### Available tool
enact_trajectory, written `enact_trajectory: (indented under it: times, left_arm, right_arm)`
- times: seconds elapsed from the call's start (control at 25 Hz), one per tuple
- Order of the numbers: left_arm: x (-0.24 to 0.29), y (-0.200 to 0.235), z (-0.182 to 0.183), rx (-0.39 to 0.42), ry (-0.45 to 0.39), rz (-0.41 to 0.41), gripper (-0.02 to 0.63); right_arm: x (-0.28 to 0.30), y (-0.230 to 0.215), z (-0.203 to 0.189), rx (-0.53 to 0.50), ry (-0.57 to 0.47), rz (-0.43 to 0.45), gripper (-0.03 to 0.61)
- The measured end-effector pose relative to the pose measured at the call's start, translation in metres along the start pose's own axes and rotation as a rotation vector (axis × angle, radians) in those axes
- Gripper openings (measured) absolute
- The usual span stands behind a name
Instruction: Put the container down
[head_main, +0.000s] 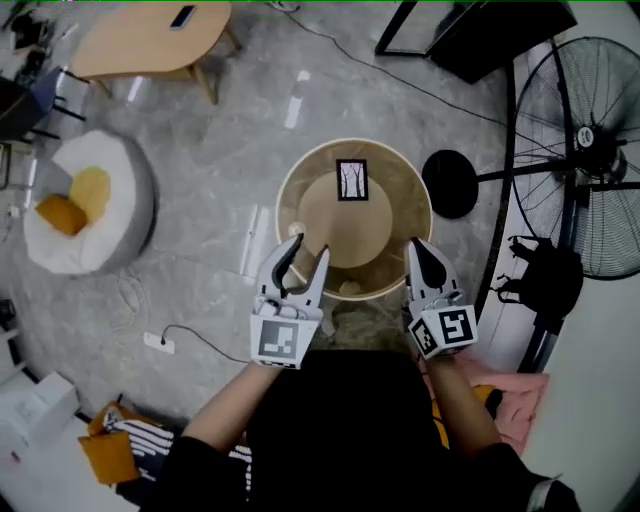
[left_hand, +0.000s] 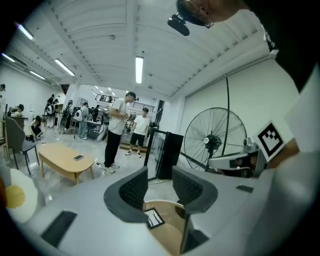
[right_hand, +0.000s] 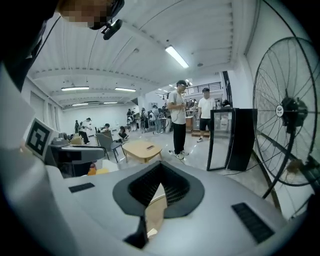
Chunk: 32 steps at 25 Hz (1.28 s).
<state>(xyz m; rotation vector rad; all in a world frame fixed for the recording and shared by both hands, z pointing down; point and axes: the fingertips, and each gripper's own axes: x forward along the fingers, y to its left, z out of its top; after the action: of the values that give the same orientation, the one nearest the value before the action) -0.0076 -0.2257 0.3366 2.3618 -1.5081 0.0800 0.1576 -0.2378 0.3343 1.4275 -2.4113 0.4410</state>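
The container is a round, pale tub with a clear wall, standing on the grey floor below me. A black-framed card lies on its inner disc. In the head view my left gripper hangs over the tub's near left rim, jaws apart with nothing between them. My right gripper hovers over the near right rim with its tips together. In the left gripper view the container shows far below the left gripper. In the right gripper view the right gripper is shut and empty.
A large standing fan and its round black base are right of the tub. A low wooden table stands at the far left and a white beanbag at the left. A power strip and cables lie on the floor. People stand far off.
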Motion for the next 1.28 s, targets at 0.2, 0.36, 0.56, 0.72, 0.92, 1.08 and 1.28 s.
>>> enact_trajectory:
  times: [0.2,0.36,0.56,0.72,0.92,1.08,1.28]
  left_arm:
    - [-0.022,-0.017,0.063,0.067,-0.031,-0.027,0.061]
    - [-0.030,-0.020,0.097,0.087,-0.052,-0.033,0.041]
    - [-0.029,-0.019,0.127,0.135,-0.085,-0.030,0.038]
    - [-0.033,-0.032,0.144,0.183,-0.111,-0.030,0.038]
    - [-0.049,-0.044,0.146,0.195,-0.119,-0.044,0.037]
    - [-0.060,-0.035,0.144,0.183,-0.114,-0.017,0.037]
    - [-0.070,-0.022,0.137,0.200,-0.117,0.052,0.037]
  right_arm:
    - [-0.034,-0.004,0.067,-0.001,-0.131,-0.070,0.021]
    - [-0.057,-0.006,0.112,-0.017,-0.210,-0.103,0.021]
    - [-0.066,0.002,0.115,-0.025,-0.174,-0.106,0.021]
    - [-0.080,0.000,0.116,-0.011,-0.193,-0.113,0.021]
    - [-0.092,0.006,0.118,-0.040,-0.182,-0.113,0.021]
    - [-0.084,0.018,0.128,-0.073,-0.204,-0.092,0.021]
    - [-0.076,0.029,0.130,-0.087,-0.217,-0.052,0.021]
